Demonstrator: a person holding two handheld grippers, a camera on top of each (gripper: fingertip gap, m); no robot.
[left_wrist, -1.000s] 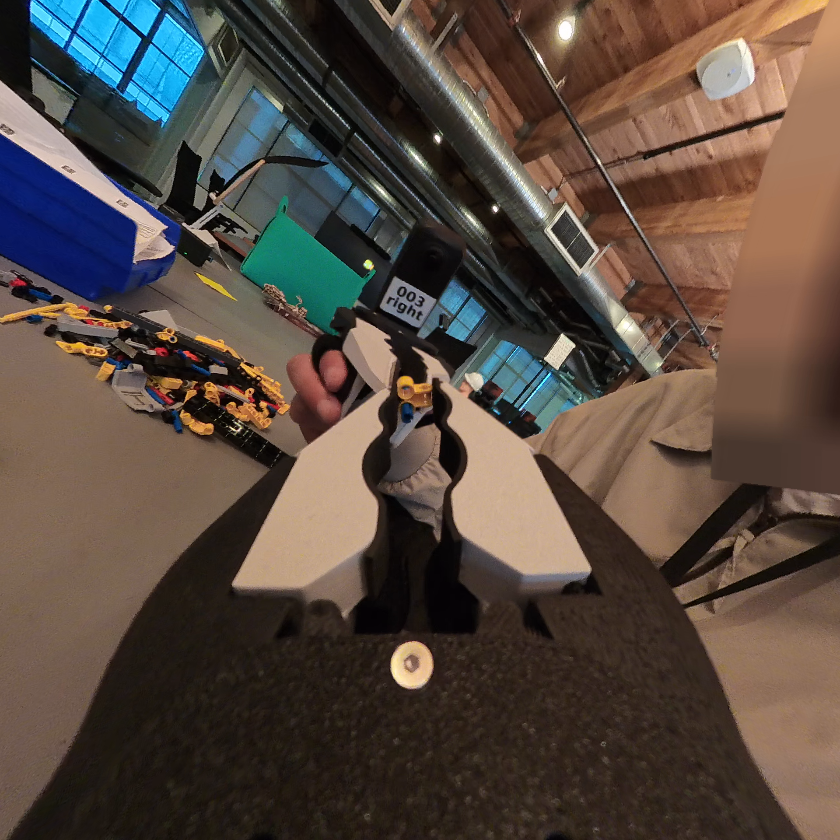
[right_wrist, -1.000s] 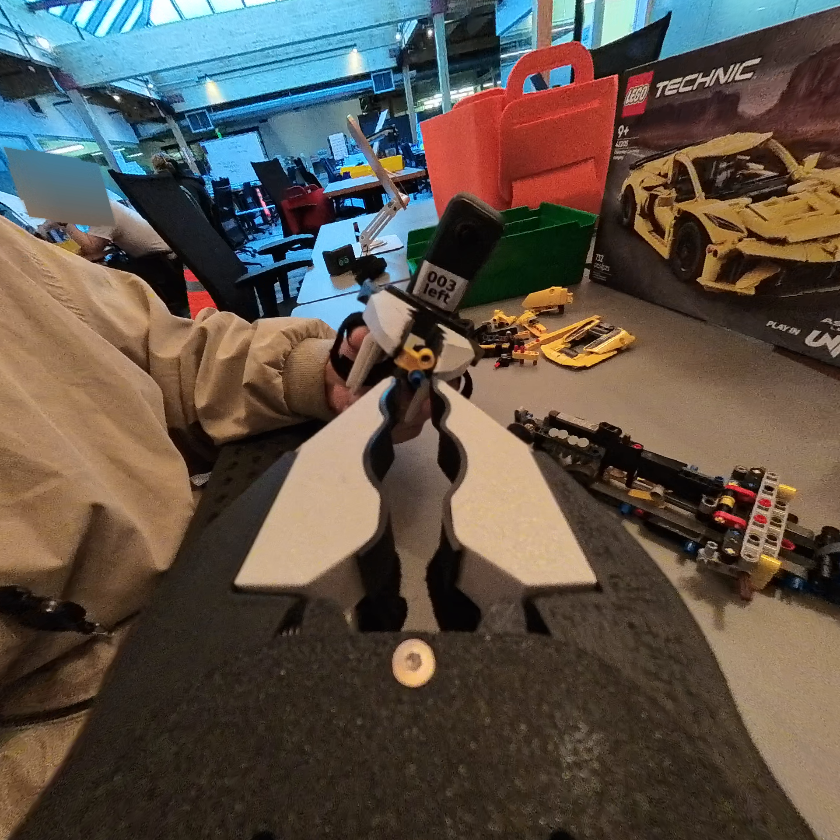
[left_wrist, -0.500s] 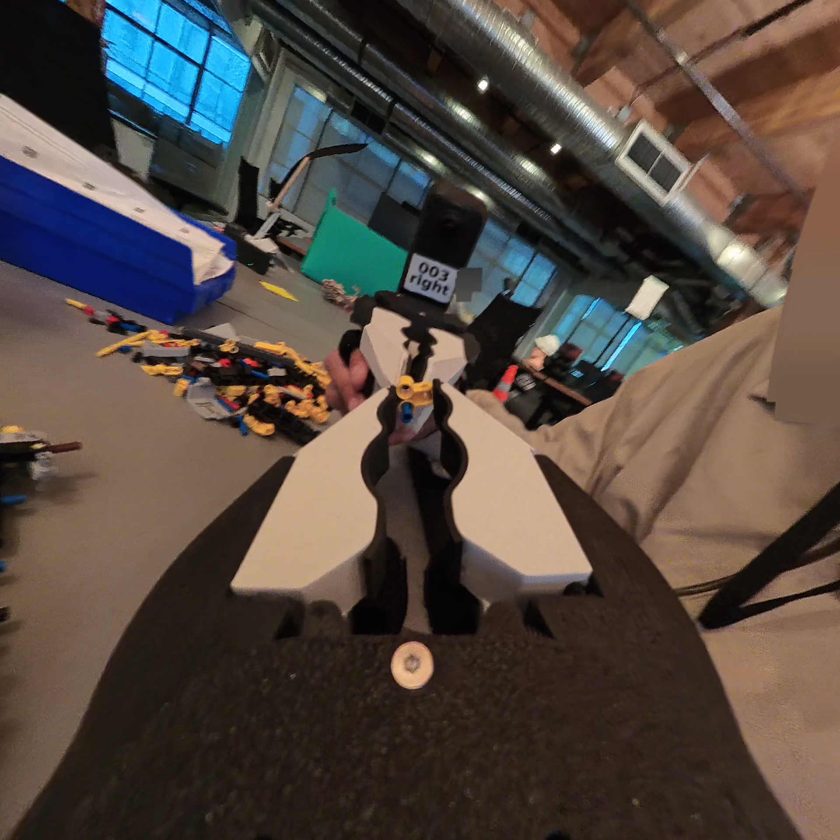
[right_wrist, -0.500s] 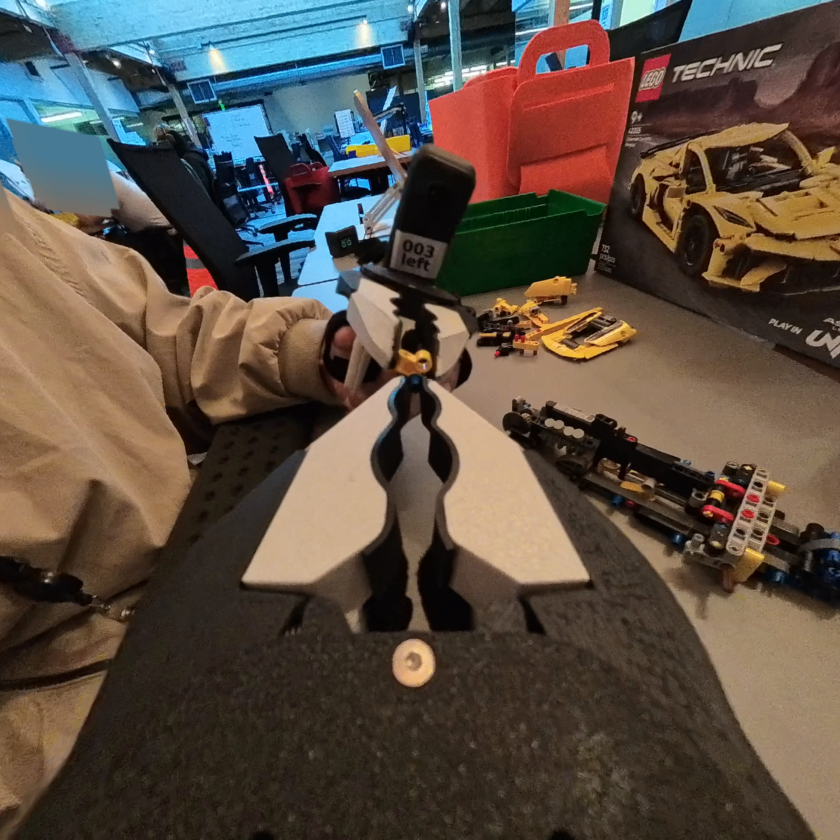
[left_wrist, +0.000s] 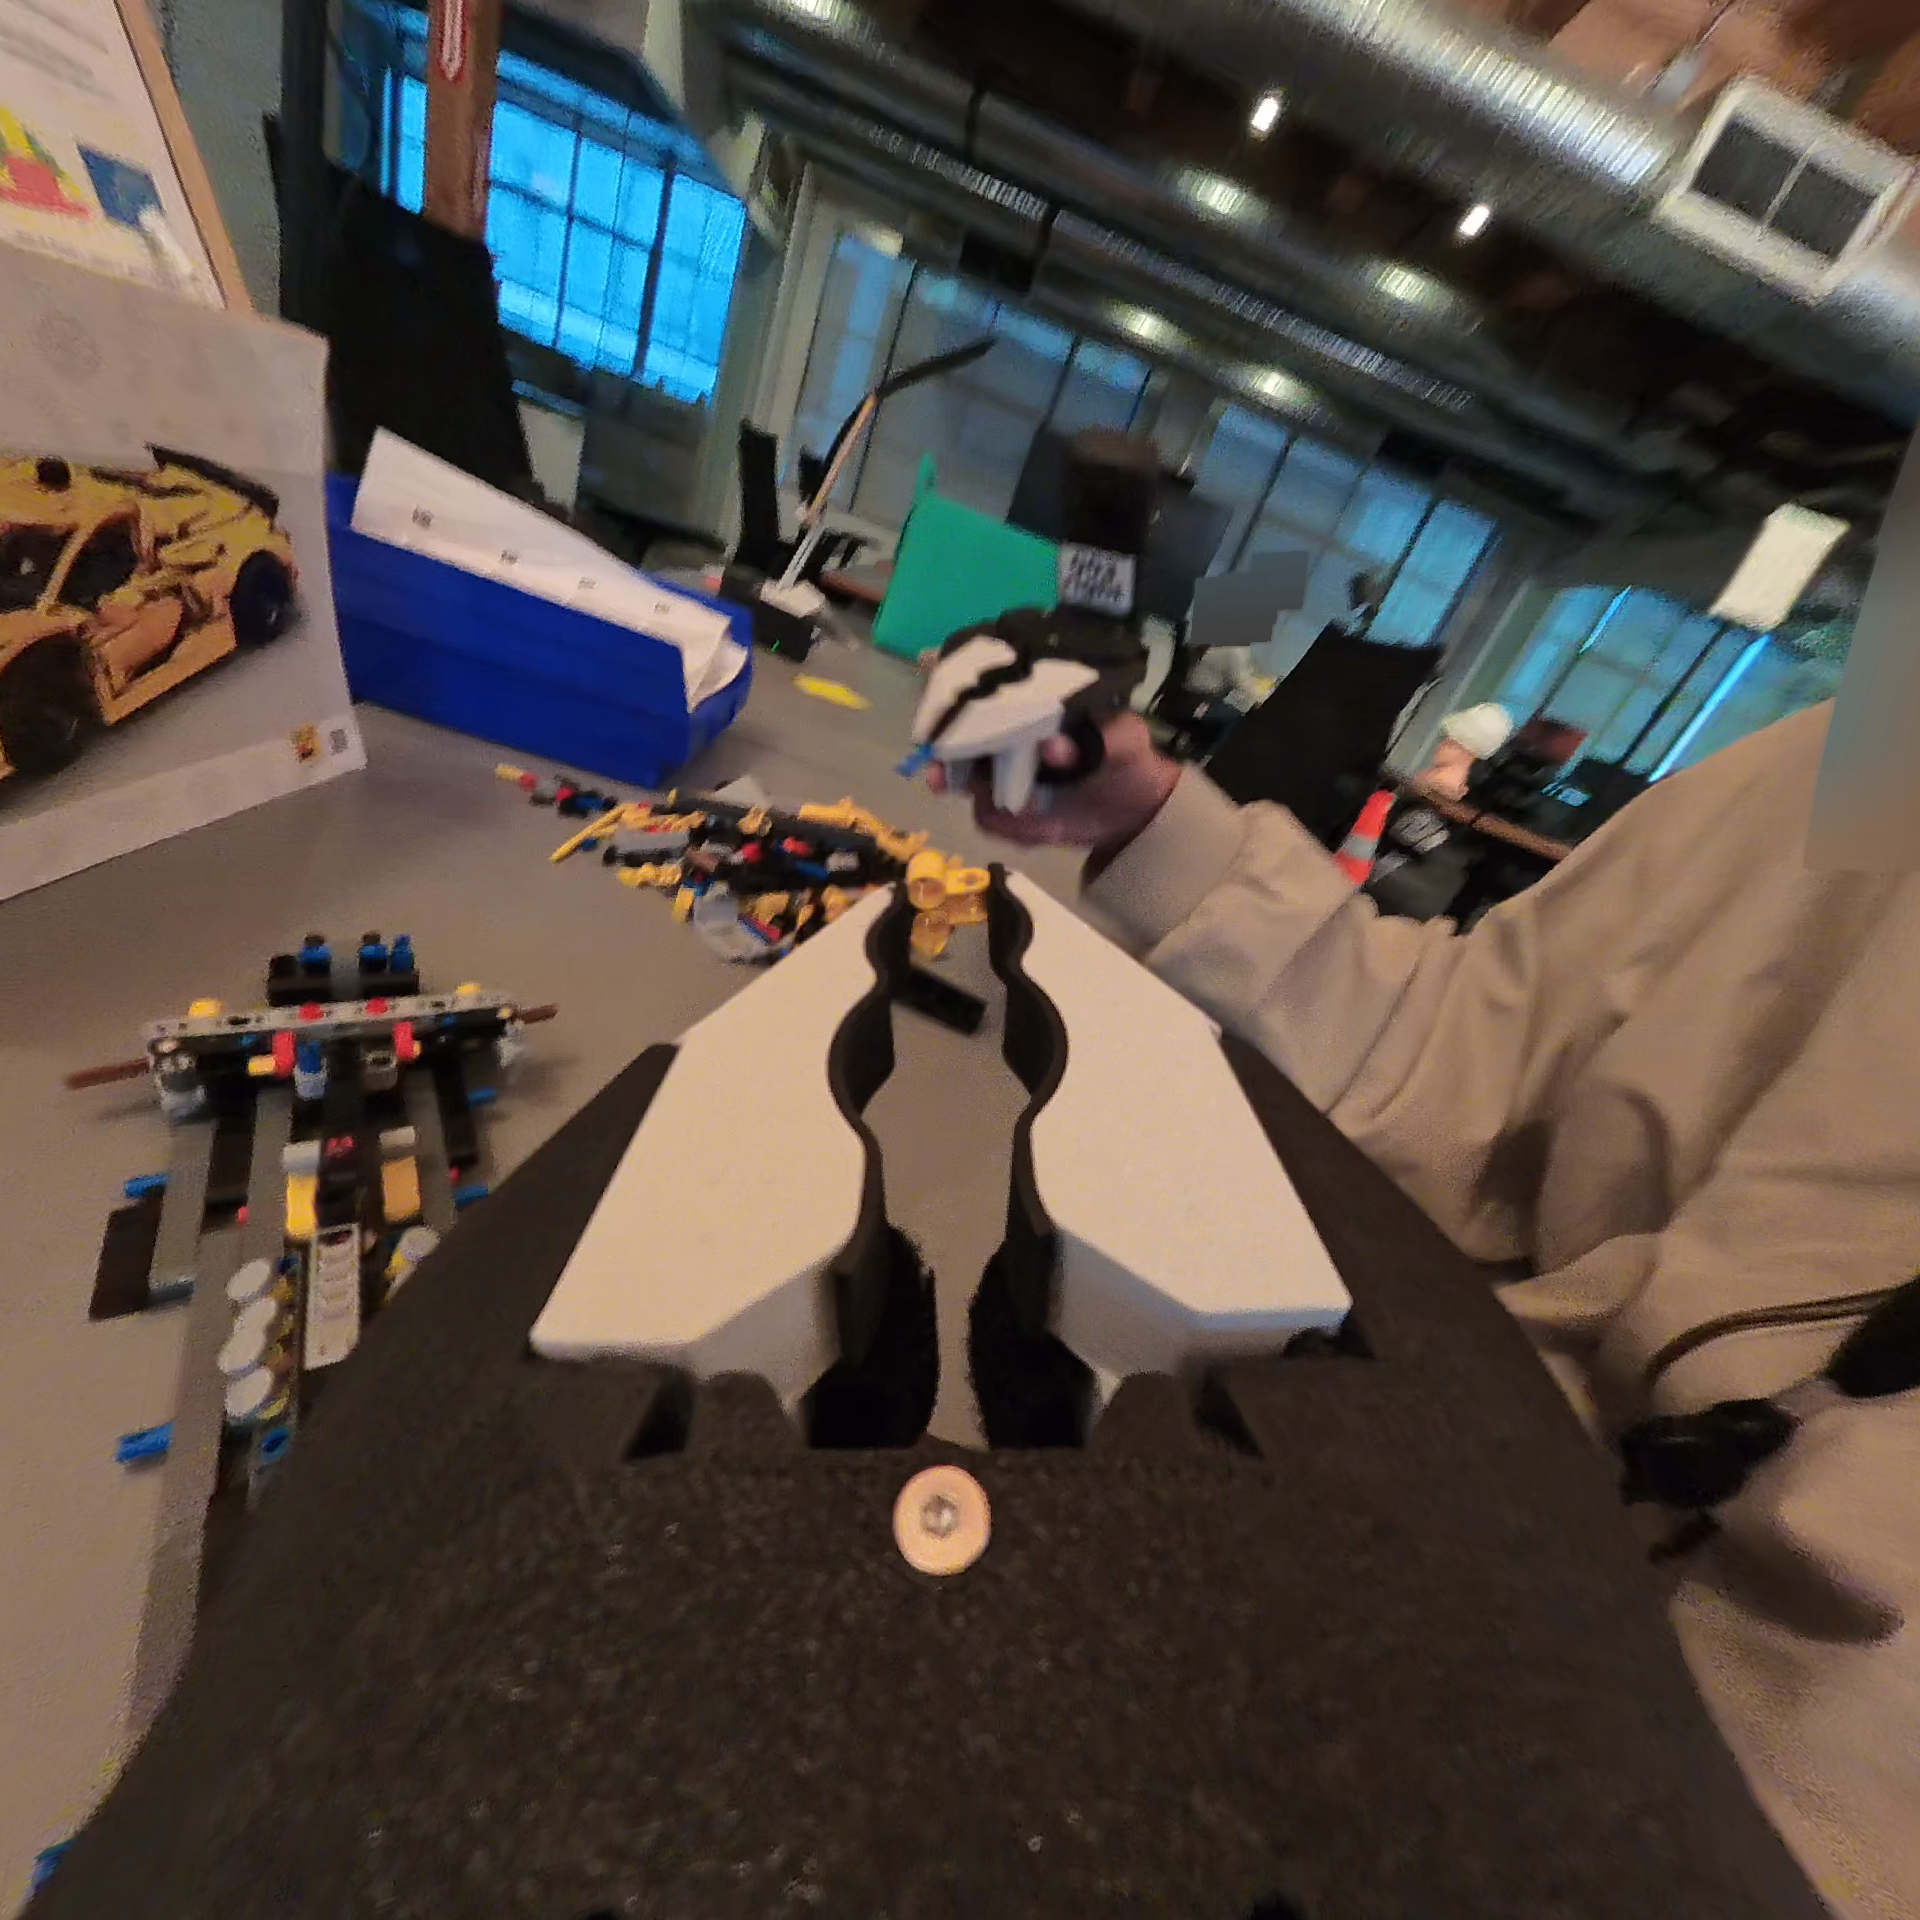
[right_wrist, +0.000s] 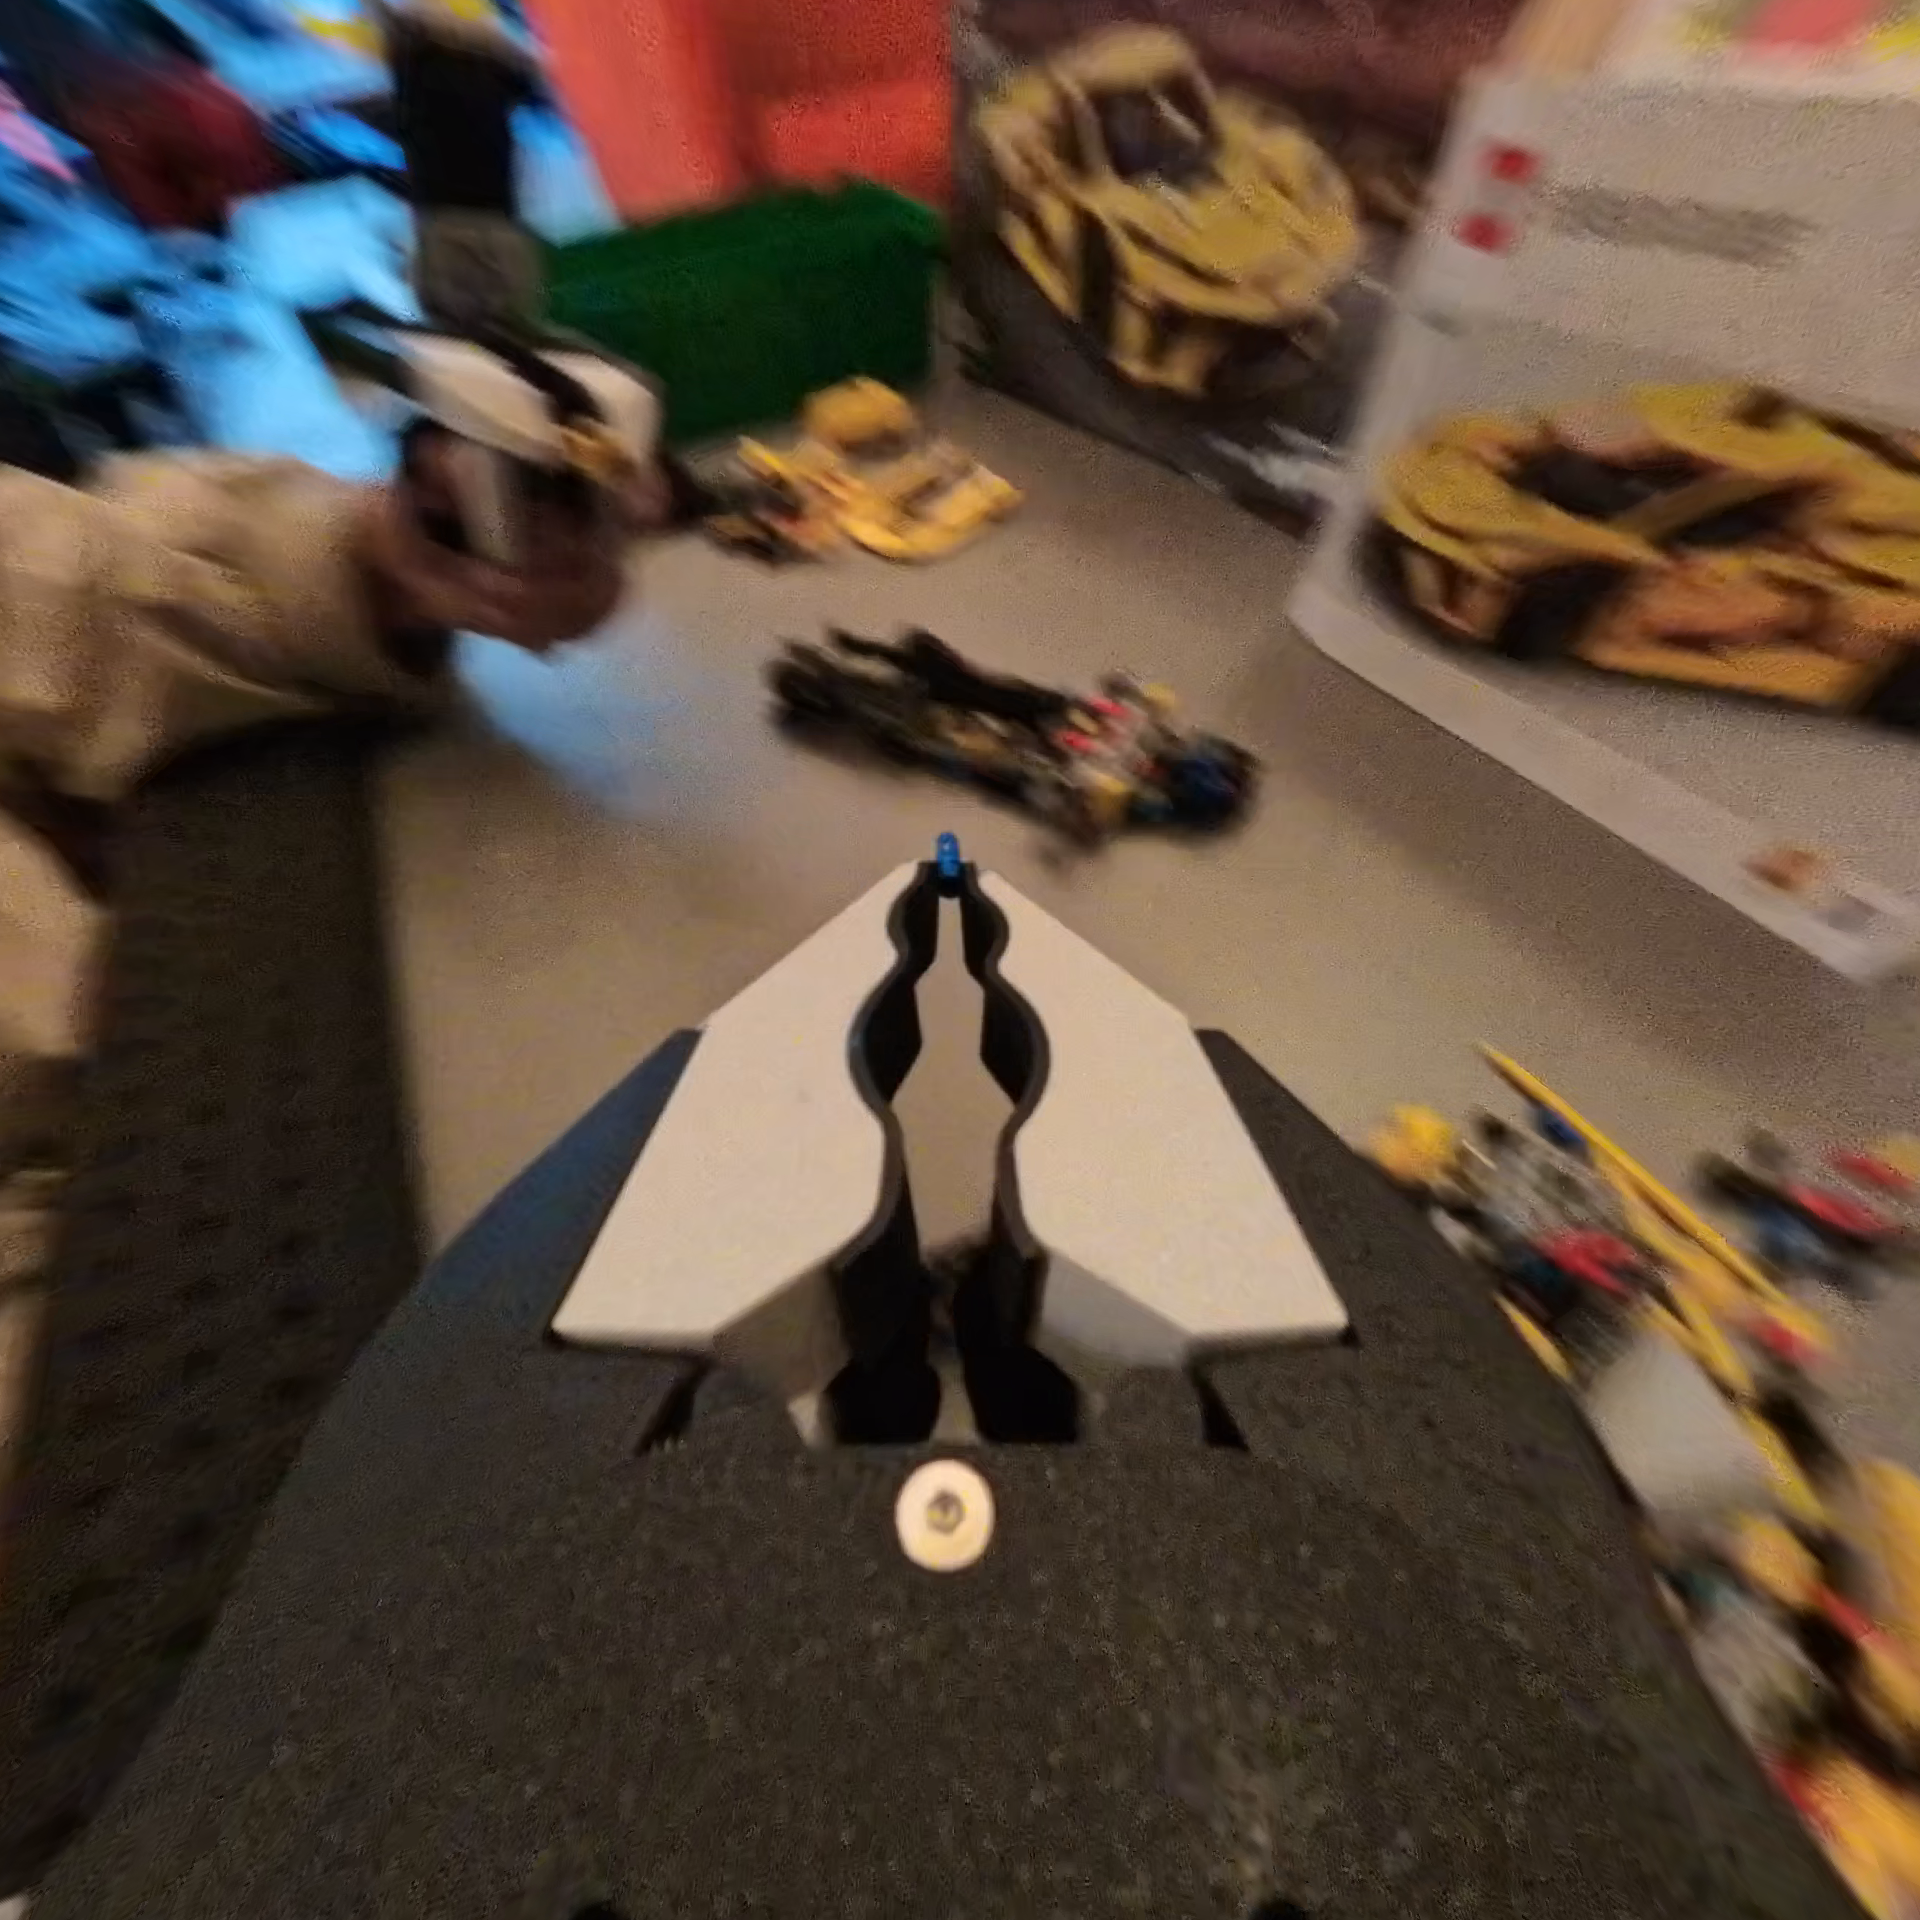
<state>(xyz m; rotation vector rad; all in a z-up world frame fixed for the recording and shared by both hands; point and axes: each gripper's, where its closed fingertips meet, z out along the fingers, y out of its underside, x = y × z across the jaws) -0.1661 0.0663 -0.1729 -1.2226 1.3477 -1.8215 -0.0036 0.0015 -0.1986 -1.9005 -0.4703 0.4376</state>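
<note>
The left hand-held gripper (left_wrist: 943, 902) is held up with its jaws pinched on a small yellow piece. The right hand-held gripper (right_wrist: 947, 871) is held up too, its tips nearly together, nipping a tiny blue piece.

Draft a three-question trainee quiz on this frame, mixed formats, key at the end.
1. True or false: the left gripper is shut on a yellow connector piece.
2. Multiple choice: the piece at the tips of the right gripper is a
A. red axle
B. small blue pin
C. black beam
3. Fill in: in the left wrist view, the blue bin stands behind the loose pile of parts and holds white ____.

Key: 1 true; 2 B; 3 paper.
</note>
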